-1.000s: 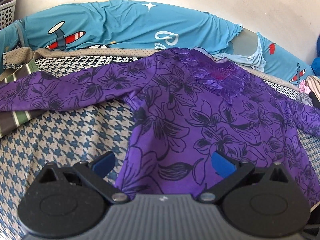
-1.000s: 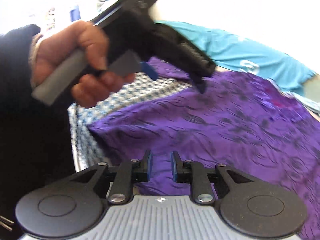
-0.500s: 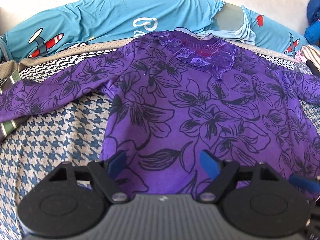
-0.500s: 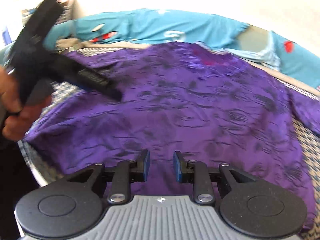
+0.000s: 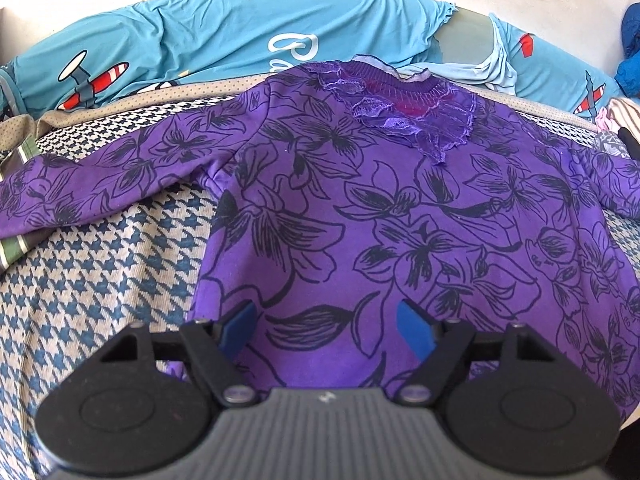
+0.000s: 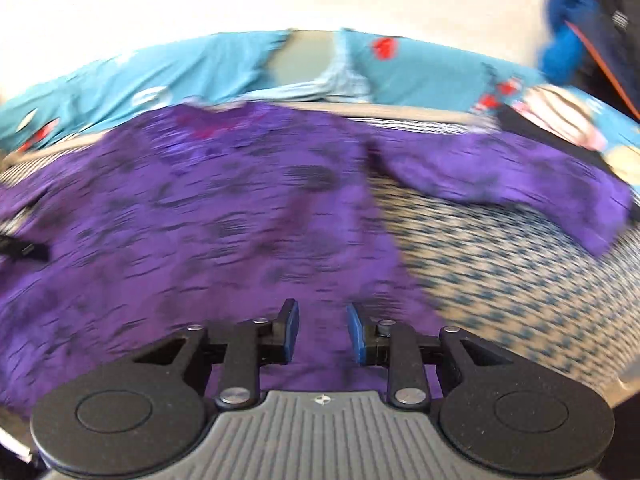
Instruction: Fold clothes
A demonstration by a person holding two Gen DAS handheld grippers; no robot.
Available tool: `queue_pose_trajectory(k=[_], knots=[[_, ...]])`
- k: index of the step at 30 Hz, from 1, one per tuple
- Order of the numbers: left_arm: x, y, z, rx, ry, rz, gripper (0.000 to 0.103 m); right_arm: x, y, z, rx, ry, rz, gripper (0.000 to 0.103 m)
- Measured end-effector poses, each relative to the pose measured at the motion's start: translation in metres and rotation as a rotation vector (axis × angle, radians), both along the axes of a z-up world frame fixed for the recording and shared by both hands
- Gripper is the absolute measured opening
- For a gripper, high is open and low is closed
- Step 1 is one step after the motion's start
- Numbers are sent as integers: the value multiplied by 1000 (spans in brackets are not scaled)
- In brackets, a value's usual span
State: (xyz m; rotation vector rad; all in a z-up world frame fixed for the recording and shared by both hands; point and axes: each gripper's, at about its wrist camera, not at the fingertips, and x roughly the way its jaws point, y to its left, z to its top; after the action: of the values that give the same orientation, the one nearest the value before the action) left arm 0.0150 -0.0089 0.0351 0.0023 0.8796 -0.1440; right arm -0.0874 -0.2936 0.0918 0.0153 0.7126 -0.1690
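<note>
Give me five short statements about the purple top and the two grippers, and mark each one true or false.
1. The purple top lies spread flat, front up, on the houndstooth cover. True.
2. Both sleeves are folded across the chest. False: each sleeve stretches out sideways.
3. The left gripper is open over the hem. True.
4. The right gripper clamps a sleeve. False: nothing is pinched between its fingers.
5. The top is plain purple. False: it has black flower outlines.
</note>
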Motion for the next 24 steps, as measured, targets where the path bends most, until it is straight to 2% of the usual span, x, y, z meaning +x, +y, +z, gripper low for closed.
queue_pose_trajectory(k=[7, 14, 18, 21, 23, 24], knots=[[3, -7, 0, -11, -2, -10, 77, -10, -38, -4, 7, 34, -161, 34], [5, -12, -1, -7, 5, -14, 79, -12, -55, -15, 112, 94, -203, 40], [5, -10, -2, -3, 8, -9, 79, -14, -55, -18, 119, 90, -212, 40], [6, -9, -2, 0, 10, -4, 81, -16, -51, -19, 98, 87, -204, 28], [6, -9, -3, 4, 10, -1, 81, -17, -50, -19, 86, 81, -212, 13], [6, -9, -3, 5, 11, 1, 81, -18, -49, -19, 81, 77, -217, 10]])
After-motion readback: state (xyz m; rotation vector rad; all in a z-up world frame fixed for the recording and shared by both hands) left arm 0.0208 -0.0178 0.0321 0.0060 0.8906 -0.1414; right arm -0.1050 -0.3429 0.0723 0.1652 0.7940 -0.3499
